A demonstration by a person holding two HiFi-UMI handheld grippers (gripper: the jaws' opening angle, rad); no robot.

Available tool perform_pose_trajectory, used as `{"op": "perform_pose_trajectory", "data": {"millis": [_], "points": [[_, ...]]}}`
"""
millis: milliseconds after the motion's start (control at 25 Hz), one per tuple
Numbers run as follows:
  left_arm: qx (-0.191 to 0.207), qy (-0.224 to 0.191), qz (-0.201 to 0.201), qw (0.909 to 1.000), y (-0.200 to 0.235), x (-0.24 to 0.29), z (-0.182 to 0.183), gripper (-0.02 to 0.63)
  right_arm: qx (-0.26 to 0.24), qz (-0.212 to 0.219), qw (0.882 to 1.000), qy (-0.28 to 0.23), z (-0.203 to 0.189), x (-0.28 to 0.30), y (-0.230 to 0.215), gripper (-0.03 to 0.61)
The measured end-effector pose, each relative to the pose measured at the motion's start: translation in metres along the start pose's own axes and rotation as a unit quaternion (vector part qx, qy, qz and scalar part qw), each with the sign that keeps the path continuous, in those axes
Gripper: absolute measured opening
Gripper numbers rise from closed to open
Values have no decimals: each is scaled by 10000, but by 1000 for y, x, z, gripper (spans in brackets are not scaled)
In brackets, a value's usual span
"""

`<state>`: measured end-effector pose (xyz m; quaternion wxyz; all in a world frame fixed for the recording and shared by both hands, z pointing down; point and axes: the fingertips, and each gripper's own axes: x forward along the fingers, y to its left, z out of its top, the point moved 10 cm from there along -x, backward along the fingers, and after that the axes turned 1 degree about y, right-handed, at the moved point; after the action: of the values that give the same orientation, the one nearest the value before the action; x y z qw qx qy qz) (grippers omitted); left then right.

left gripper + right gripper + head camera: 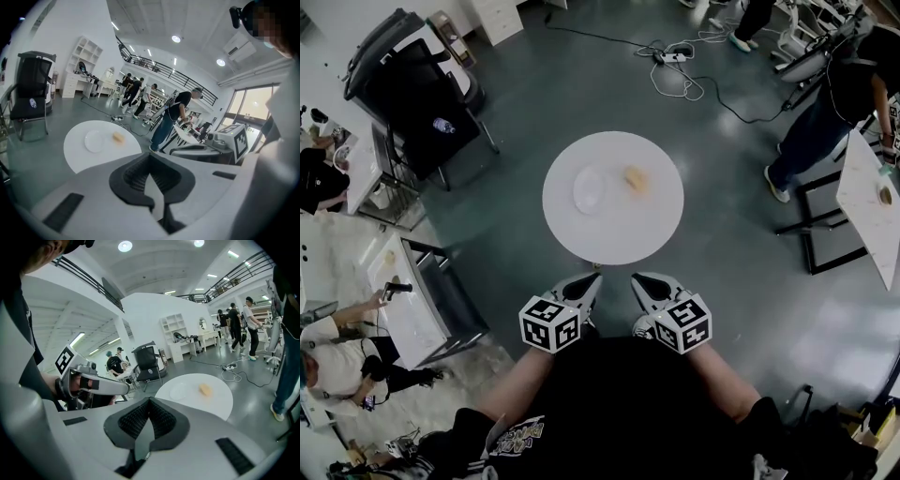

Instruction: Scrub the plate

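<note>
A white plate (590, 189) lies on the round white table (613, 239), with a yellow sponge (636, 178) just to its right. Both also show far ahead in the left gripper view, the plate (95, 140) and the sponge (118, 138), and in the right gripper view, the plate (181, 391) and the sponge (205, 389). My left gripper (588, 281) and right gripper (643, 280) are held side by side just short of the table's near edge. Each is shut with nothing between its jaws.
A black chair (422, 98) stands at the left beyond the table. Desks with people (337, 356) line the left side. A person (825, 112) stands at the right by a white table (872, 202). Cables (684, 75) trail over the floor behind.
</note>
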<state>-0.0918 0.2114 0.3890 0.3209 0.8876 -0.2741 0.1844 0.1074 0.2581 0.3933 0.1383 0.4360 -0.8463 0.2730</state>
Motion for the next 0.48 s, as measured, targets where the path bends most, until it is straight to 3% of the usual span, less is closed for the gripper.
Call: {"op": "perform_pose_trajectory", "data": {"millis": [480], "points": [[10,2,-124,9999,-3,1,2,6,-4,-15,10000,-39,2,-2,1,21]]}}
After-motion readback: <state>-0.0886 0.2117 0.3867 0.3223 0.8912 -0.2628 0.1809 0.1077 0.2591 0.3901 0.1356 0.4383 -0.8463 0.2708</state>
